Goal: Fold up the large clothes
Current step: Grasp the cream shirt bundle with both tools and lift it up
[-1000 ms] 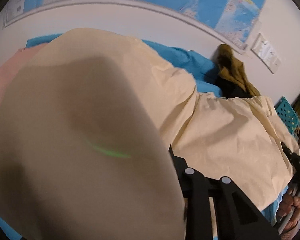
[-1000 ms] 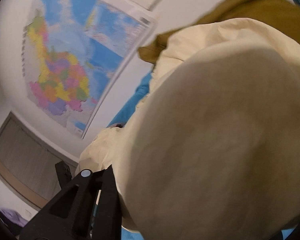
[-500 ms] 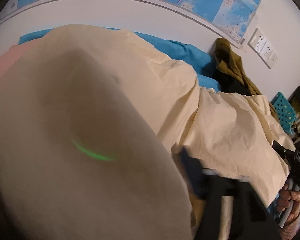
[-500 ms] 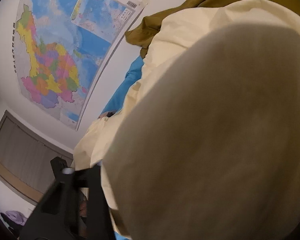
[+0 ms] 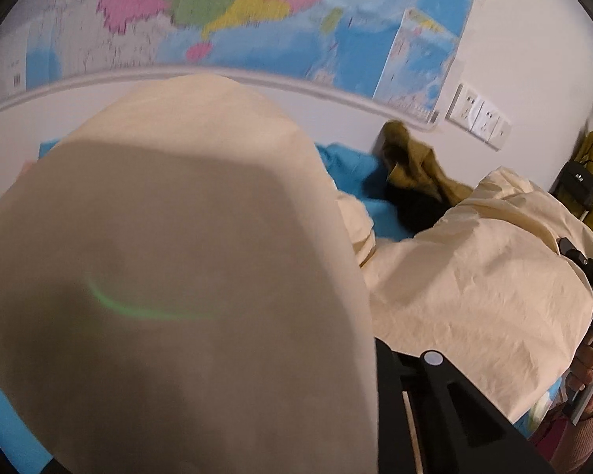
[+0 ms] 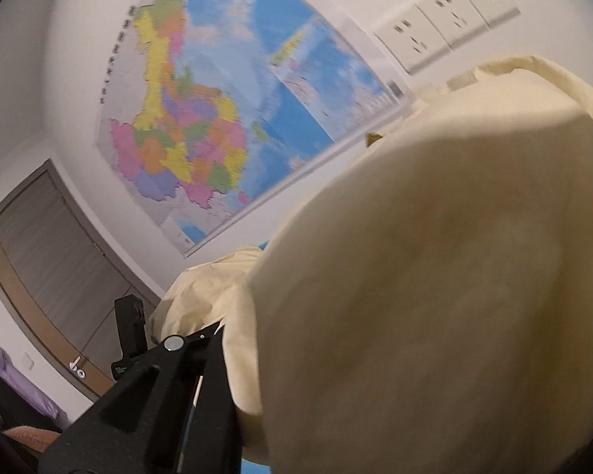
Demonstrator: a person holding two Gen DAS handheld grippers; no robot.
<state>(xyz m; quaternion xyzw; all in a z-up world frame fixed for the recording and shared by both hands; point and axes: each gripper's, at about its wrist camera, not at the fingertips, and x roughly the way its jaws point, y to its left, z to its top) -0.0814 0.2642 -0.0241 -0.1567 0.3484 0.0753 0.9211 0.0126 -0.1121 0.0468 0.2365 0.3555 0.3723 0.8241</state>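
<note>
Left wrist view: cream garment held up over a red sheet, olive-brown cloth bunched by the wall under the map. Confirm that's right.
Not quite: the sheet is blue, not red, as the left wrist view shows. The rest holds: the cream garment is held up over it, and the olive-brown cloth lies bunched by the wall under the map.

1 cream garment (image 5: 474, 288), 1 olive-brown cloth (image 5: 419, 166), 1 blue sheet (image 5: 352, 173) under both. 1 wall map (image 6: 225, 118), 1 row of 3 socket plates (image 6: 446, 19), 1 grey door (image 6: 59, 252). 2 grippers: left gripper (image 5: 395, 355), right gripper (image 6: 217, 335), each w/ 1 finger visible, other hidden by fabric.
</note>
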